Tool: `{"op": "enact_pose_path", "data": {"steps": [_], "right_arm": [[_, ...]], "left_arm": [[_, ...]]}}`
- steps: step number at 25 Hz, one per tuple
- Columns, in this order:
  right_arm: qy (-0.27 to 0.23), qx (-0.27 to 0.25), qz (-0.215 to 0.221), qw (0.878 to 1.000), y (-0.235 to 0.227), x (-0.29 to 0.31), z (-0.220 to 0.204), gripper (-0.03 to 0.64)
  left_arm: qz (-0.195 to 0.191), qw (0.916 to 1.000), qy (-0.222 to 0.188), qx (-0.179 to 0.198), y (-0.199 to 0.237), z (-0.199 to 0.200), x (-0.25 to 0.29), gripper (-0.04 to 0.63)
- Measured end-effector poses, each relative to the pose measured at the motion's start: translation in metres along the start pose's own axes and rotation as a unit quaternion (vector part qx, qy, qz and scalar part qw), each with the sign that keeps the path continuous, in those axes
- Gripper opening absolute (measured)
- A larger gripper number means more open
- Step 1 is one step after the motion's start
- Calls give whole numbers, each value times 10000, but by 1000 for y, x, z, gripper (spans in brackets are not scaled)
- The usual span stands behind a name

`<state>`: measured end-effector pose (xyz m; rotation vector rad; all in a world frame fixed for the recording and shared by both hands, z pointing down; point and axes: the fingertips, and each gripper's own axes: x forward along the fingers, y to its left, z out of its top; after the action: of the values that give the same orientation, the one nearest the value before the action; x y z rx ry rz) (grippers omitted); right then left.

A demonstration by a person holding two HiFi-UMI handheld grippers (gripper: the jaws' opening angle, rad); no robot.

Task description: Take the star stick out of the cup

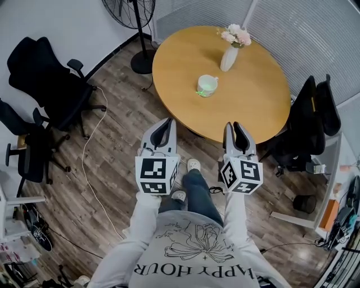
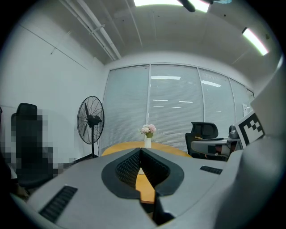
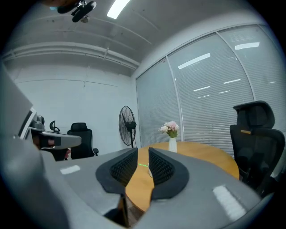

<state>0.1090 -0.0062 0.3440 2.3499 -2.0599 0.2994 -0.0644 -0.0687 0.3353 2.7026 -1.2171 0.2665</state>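
you hold both grippers out over the wooden floor [image 1: 112, 185], short of the round wooden table [image 1: 256, 98] and well apart from everything on it. the cup [image 1: 207, 85] stands on the table toward its near-left part, and the star stick [image 1: 201, 91] is in it – only a small green glow shows at the cup's near side, too small to make out the star shape. a white vase [image 1: 228, 58] with pink flowers [image 1: 236, 35] stands further back on the table, apart from the cup.

your left gripper [image 1: 163, 128] has its jaws brought together: in the left gripper view the two ribbed pads [image 2: 127, 166] meet at their tips, with only a wedge of table top showing lower down and nothing caught between them. the vase sits right above the joined tips in that view, far off.

your right gripper [image 1: 237, 130] has its jaws a narrow way apart and empty – in the right gripper view the gap frames the table top, a thin green streak of the stick and a sliver of the white cup half hidden by the right pad. the cup is far beyond the tips, untouched.

a standing fan [image 1: 134, 12] is past the table's left edge, black office chairs [image 1: 50, 84] stand at the left wall, and another black chair [image 1: 315, 112] is at the table's right side. a pale cable [image 1: 90, 146] runs across the floor on your left.
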Motion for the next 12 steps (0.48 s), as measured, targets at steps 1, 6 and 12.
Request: {"op": "enact_pose_path", "data": {"steps": [1, 6, 12], "right_arm": [[18, 4, 29, 10000, -3, 7, 0, 86], [74, -3, 168, 9998, -17, 47, 2, 86], [150, -44, 387, 9991, -35, 96, 5, 95]], "left_arm": [[25, 10000, 9, -5, 1, 1, 6, 6], [138, 9999, 37, 1, 10, 7, 41, 6], [306, 9995, 78, -46, 21, 12, 87, 5]]}}
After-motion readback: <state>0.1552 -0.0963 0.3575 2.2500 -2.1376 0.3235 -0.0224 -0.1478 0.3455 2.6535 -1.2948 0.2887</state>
